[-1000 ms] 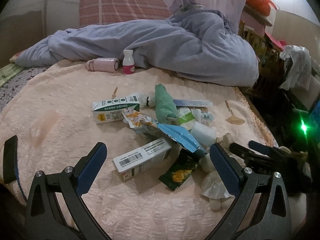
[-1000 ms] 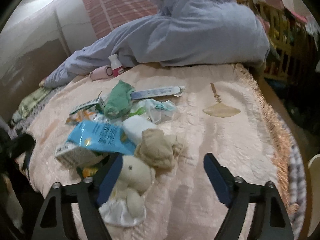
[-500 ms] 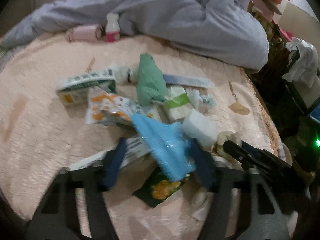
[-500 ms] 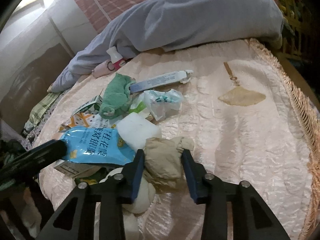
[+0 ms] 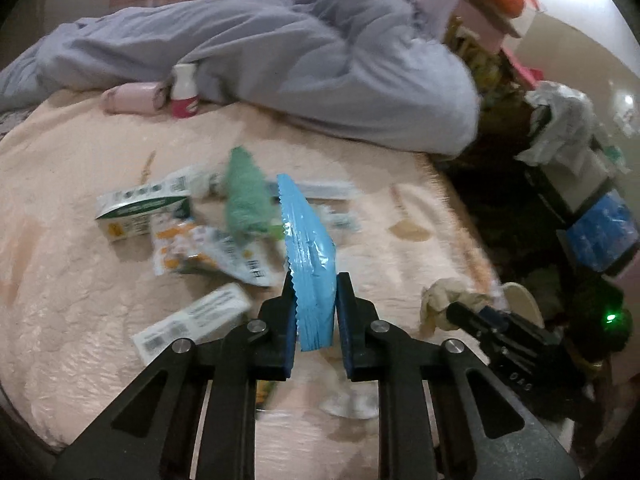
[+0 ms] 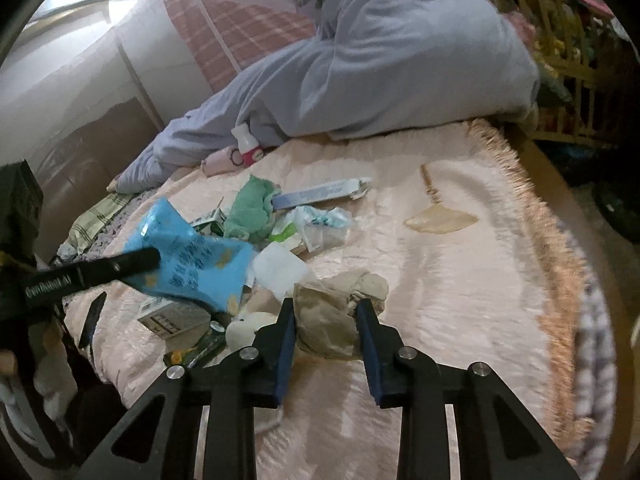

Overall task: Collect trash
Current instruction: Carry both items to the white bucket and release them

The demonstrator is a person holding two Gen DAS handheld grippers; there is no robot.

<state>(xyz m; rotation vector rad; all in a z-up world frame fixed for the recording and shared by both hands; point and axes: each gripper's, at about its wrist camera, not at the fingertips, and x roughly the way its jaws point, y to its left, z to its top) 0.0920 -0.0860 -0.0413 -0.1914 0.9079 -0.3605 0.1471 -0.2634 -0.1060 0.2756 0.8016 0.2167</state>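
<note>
My left gripper (image 5: pixel 314 292) is shut on a blue snack wrapper (image 5: pixel 306 240) and holds it lifted above the bed; the wrapper also shows in the right wrist view (image 6: pixel 188 264). My right gripper (image 6: pixel 326 312) is shut on a crumpled beige paper wad (image 6: pixel 332 312), which also shows in the left wrist view (image 5: pixel 444 300). Several pieces of trash lie on the pink bedspread (image 6: pixel 460 280): a green-white carton (image 5: pixel 140 208), a green cloth (image 5: pixel 244 200), a white box (image 5: pixel 192 322), a white foam block (image 6: pixel 280 268) and a clear plastic bag (image 6: pixel 324 224).
A grey-blue duvet (image 5: pixel 300 64) is heaped at the back of the bed, with a small pink-white bottle (image 5: pixel 184 92) beside it. A flat beige fan (image 6: pixel 440 220) lies to the right. Dark clutter and a blue bag (image 5: pixel 604 236) stand off the bed's right edge.
Both grippers went from open to shut. The left one closed on the blue wrapper and lifted it off the pile. The right one closed on the beige wad.
</note>
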